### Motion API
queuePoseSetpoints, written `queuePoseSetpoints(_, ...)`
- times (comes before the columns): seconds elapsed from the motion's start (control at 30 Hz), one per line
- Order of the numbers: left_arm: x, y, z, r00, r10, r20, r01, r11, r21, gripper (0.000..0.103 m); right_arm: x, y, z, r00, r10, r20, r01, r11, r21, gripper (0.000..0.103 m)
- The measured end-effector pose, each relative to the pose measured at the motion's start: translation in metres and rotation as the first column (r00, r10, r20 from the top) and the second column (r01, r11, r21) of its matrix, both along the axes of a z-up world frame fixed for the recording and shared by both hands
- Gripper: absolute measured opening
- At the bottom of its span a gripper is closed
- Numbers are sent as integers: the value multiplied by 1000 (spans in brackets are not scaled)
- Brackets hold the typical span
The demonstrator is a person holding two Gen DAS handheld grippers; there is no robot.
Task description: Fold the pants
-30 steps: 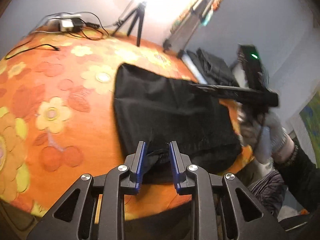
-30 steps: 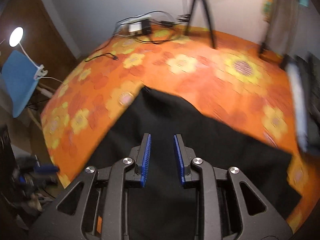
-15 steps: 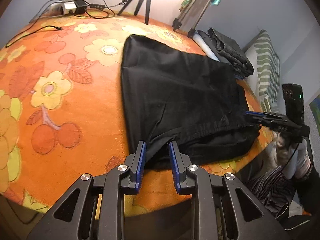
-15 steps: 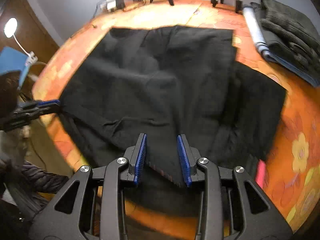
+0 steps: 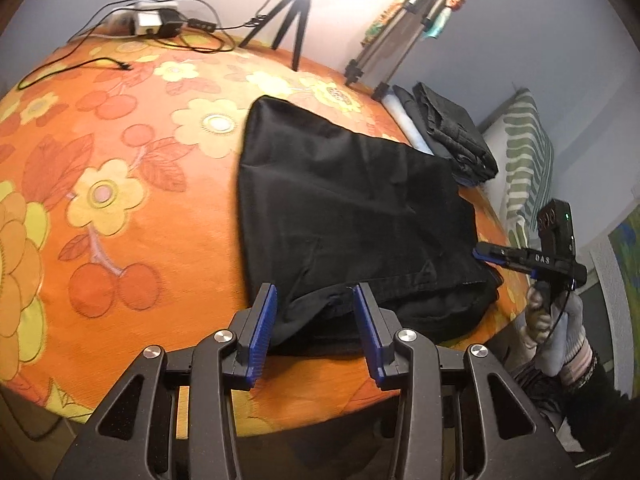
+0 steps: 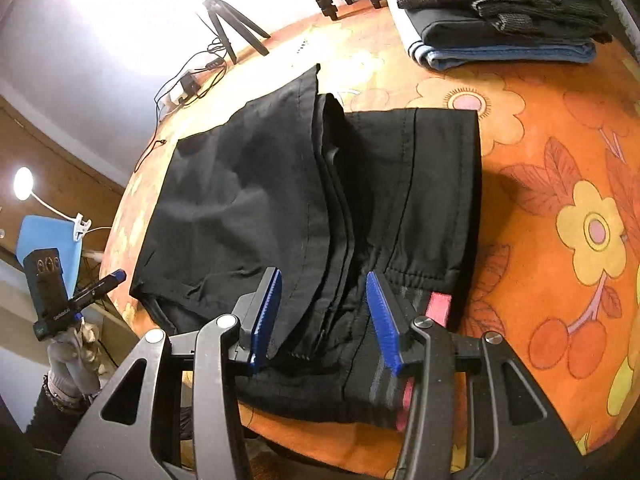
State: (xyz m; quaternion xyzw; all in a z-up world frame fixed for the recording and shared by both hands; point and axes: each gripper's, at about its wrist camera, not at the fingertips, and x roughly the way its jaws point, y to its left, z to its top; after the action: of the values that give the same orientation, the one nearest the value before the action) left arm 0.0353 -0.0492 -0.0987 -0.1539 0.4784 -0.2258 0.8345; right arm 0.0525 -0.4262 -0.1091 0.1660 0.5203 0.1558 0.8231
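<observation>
Left gripper [image 5: 314, 318]: jaws are seen opening at the lower centre of the left wrist view; a bunched corner of the black pants [image 5: 352, 216] lies between the blue pads, and the cloth appears slack rather than pinched, so a release after laying down the fold is judged.
Right gripper [image 6: 322, 312]: jaws are likewise opening at the lower centre of the right wrist view; stacked hems and the waistband end sit between the pads without being pressed.
Pants: they are laid folded on the orange flowered cloth [image 6: 560, 184], near the table's close edge; the layers are offset at the right gripper's end, where a pink label [image 6: 438, 306] is exposed. The fold is judged nearly done, with edge alignment perhaps outstanding.
Near edge: the folded bundle's near end is seen just at the table's rim in the right wrist view, so little margin is left there.
Open room: bare cloth is available at the left of the left wrist view and at the right of the right wrist view.
Far right: a stack of folded garments [image 6: 500, 12] is kept apart, probably as finished work.
Far edge: tripod legs [image 5: 294, 20] and cables [image 5: 168, 28] are stood at the upper part of the frame, well apart from the pants.
</observation>
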Motion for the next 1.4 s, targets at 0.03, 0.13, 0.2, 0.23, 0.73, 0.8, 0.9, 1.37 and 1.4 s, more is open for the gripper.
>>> queuePoseSetpoints(0.03, 0, -3, 1, 1000, -8, 3, 8, 1000, 1, 38, 1, 0, 0, 1000, -2, -2, 2, 1000, 7, 47)
queuePoseSetpoints(0.13, 0, -14, 6, 999, -34, 15, 34, 999, 2, 38, 7, 7, 1, 1000, 13, 9, -12, 1000, -17, 47)
queuePoseSetpoints(0.2, 2, -21, 9, 999, -49, 21, 49, 999, -1, 38, 12, 13, -1, 999, 34, 10, -34, 998, -43, 47)
queuePoseSetpoints(0.23, 2, -25, 9, 998, -57, 22, 57, 998, -2, 38, 14, 15, -4, 999, 42, 7, -41, 998, -56, 47)
queuePoseSetpoints(0.73, 5, -37, 8, 997, -71, 4, 71, 997, 10, 38, -9, 40, 2, 982, 189, 17, -187, 978, -89, 7)
queuePoseSetpoints(0.8, 5, -36, 9, 998, -65, 4, 65, 998, 7, 38, -1, 35, 1, 986, 167, 0, -167, 984, -61, 24)
queuePoseSetpoints(0.9, 6, -38, 10, 998, -67, 6, 67, 998, -2, 38, 16, 14, 5, 998, 62, 16, -62, 998, 0, 48)
queuePoseSetpoints(1.37, 7, -53, 11, 994, -109, 25, 108, 993, 36, 38, 88, -11, -35, 994, -69, -88, 97, 927, 363, 17)
queuePoseSetpoints(1.4, 7, -52, 10, 994, -106, 18, 106, 994, 37, 38, 87, -7, -31, 995, -77, -61, 92, 938, 335, 16)
